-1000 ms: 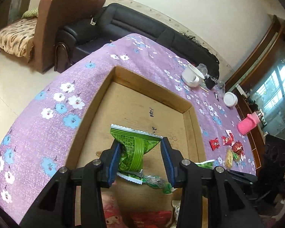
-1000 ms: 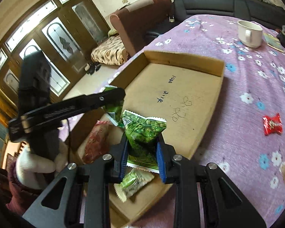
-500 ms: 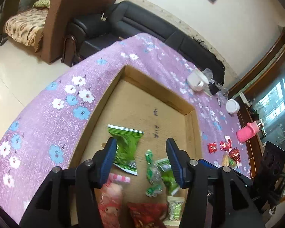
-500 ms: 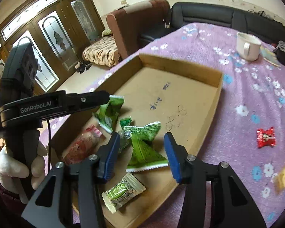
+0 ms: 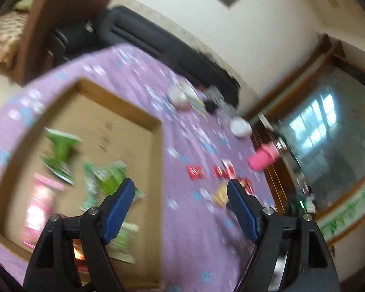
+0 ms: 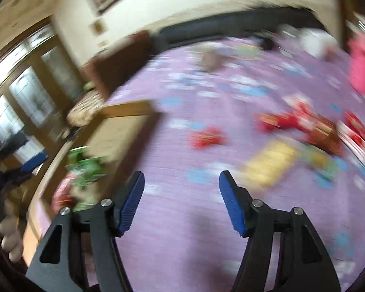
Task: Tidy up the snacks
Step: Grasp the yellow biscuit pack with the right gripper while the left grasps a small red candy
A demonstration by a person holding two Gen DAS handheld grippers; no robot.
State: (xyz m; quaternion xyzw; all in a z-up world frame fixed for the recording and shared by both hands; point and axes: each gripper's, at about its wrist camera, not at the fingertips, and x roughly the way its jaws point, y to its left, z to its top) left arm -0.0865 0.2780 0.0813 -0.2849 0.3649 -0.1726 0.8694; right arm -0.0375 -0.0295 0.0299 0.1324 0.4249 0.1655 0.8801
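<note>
Both views are motion-blurred. A shallow cardboard box (image 5: 158, 131) lies on the purple flowered tablecloth (image 5: 189, 219) and holds green snack packets (image 5: 60, 148), a pink packet (image 5: 40, 209) and others. My left gripper (image 5: 181, 194) is open and empty above the box's right edge. Loose red packets (image 5: 196, 171) and a yellow one (image 5: 220, 194) lie on the cloth to the right. My right gripper (image 6: 181, 187) is open and empty above bare cloth, with the box (image 6: 129, 108) to its left and red packets (image 6: 206, 138) and a yellow packet (image 6: 270, 160) ahead on the right.
A white mug (image 5: 180, 96), a white lidded cup (image 5: 239, 126) and a pink cup (image 5: 264, 159) stand at the table's far side. A black sofa (image 5: 143, 41) and a brown armchair (image 5: 48, 26) lie beyond the table. The pink cup (image 6: 362, 63) shows at right.
Both grippers let go of their green packets, which now lie in the box. Both have opened wider and swung right, away from the box toward the loose packets on the cloth.
</note>
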